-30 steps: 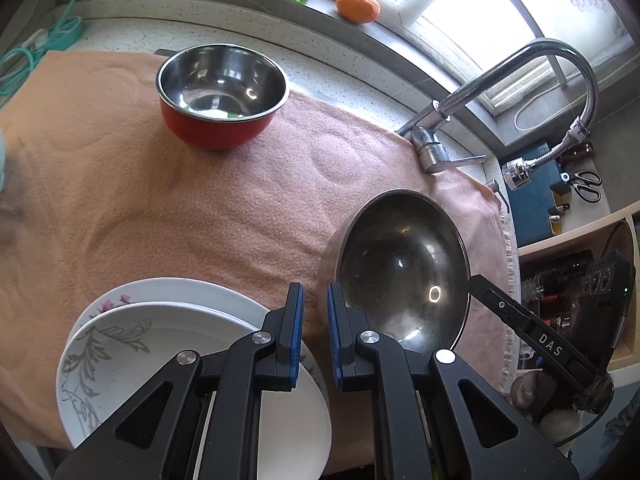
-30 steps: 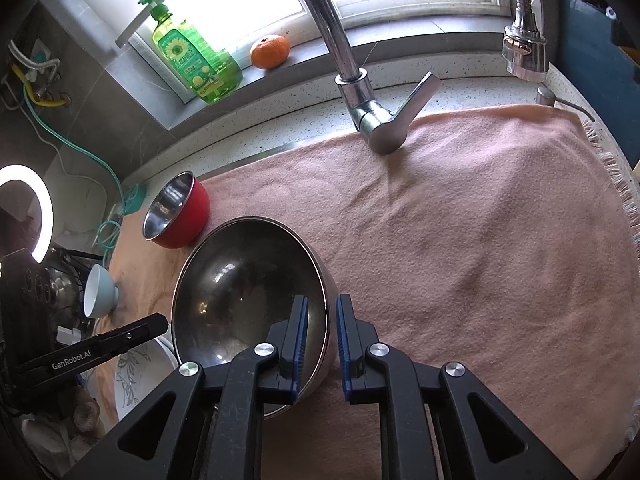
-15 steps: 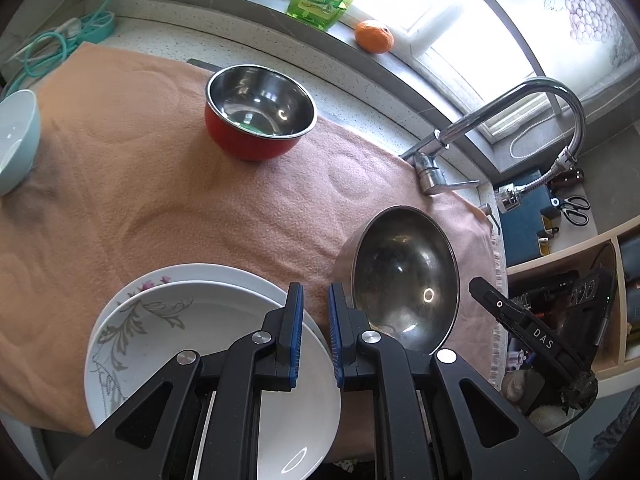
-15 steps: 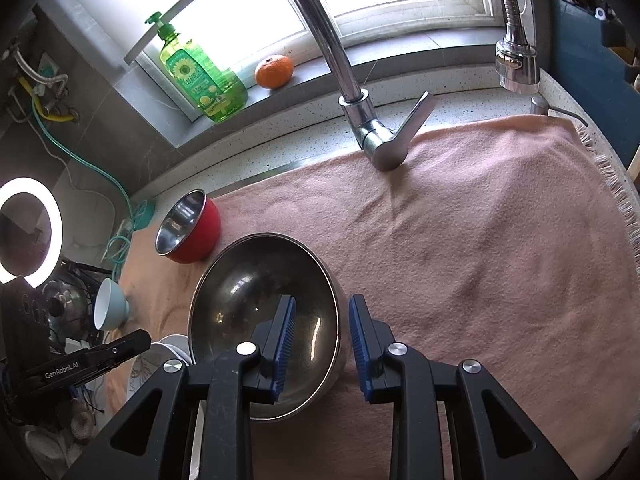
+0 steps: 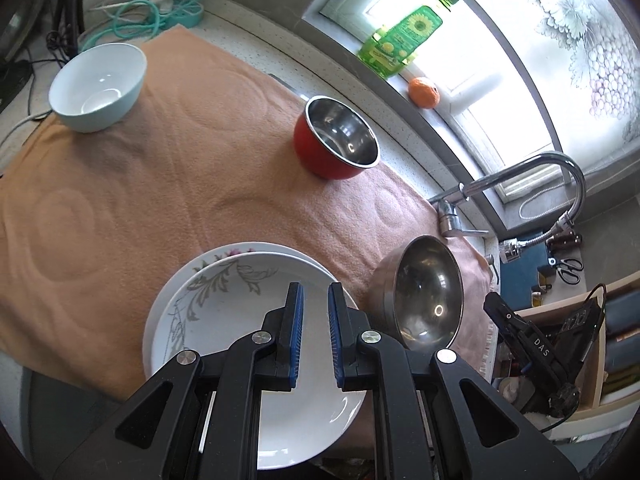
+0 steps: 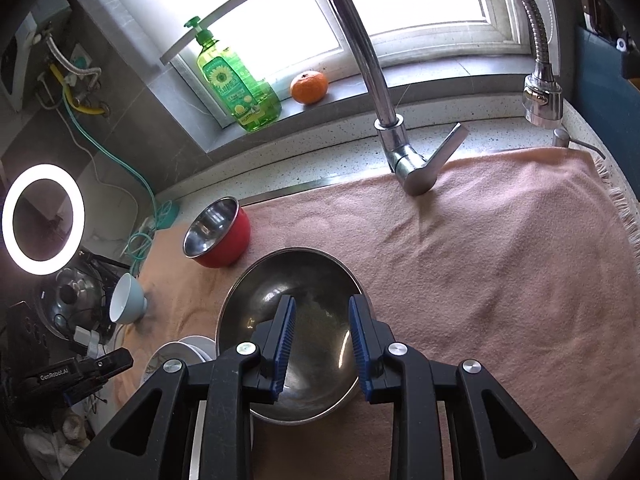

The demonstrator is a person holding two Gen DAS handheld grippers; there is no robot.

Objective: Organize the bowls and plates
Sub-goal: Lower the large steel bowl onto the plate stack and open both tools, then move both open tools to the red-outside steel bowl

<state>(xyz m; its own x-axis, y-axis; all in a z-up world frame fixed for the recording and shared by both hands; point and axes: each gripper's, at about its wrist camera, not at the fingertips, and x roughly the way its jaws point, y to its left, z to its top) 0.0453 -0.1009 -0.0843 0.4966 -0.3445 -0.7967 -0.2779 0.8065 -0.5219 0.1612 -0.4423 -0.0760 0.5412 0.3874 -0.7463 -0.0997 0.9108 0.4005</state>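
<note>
Plates [image 5: 224, 312] — two, stacked, at 6 o'clock on pink towel [image 5: 160, 184] over table. Bowls — three: steel bowl [image 6: 304, 320] at 4 o'clock of plates, red bowl [image 5: 336, 144] at 12, pale blue bowl [image 5: 98, 86] at 10. Left gripper [image 5: 314, 332] fingers nearly together, empty, above plates. Right gripper [image 6: 322, 344] fingers apart, gripping nothing, over steel bowl.

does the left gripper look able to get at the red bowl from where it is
Probably yes. The red bowl stands alone on the towel beyond the plates, with bare cloth between. The left gripper would pass over the plates and would need to open first.
</note>
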